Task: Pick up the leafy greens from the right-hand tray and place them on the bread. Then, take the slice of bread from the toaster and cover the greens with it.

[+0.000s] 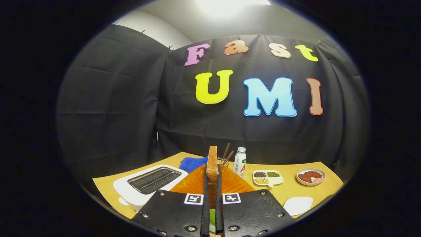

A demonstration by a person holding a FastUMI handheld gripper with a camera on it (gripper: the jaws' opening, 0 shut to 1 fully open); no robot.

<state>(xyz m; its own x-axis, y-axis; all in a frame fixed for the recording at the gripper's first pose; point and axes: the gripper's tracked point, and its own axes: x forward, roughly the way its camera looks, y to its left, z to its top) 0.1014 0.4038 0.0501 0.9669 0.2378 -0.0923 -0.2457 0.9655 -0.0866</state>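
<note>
The fingers (212, 210) were closed on the slice of bread (212, 168), which stood upright on edge between them, one finger pressed against each face, its top rising well above the fingertips. The toaster (148, 184) sat toward the left edge of the worktop (292, 191), just beside the fingers, and the slot on view was empty, so the slice appeared to have been lifted clear of it already. Behind the bread lay an orange plate (232, 184), partly hidden by the slice and the fingers. Low down in the gap between the fingers a patch of green (212, 219) showed; it was probably the leafy greens lying on the lower bread, though too little was visible to be sure.

Judged from this, the first step was done and the second was in hand: the toast was out and being carried to the sandwich. The next move would call for turning the slice from upright to flat, lining it up over the greens, lowering it until it rested on them, and only then letting the fingers part.

Toward the far edge stood a white bottle (239, 160), a blue cloth (194, 163) and some brown sticks (227, 152). Toward the right edge were a divided dish (268, 177) of seeds or beans, a bowl (310, 176) of reddish food and a white oval dish (297, 205).
</note>
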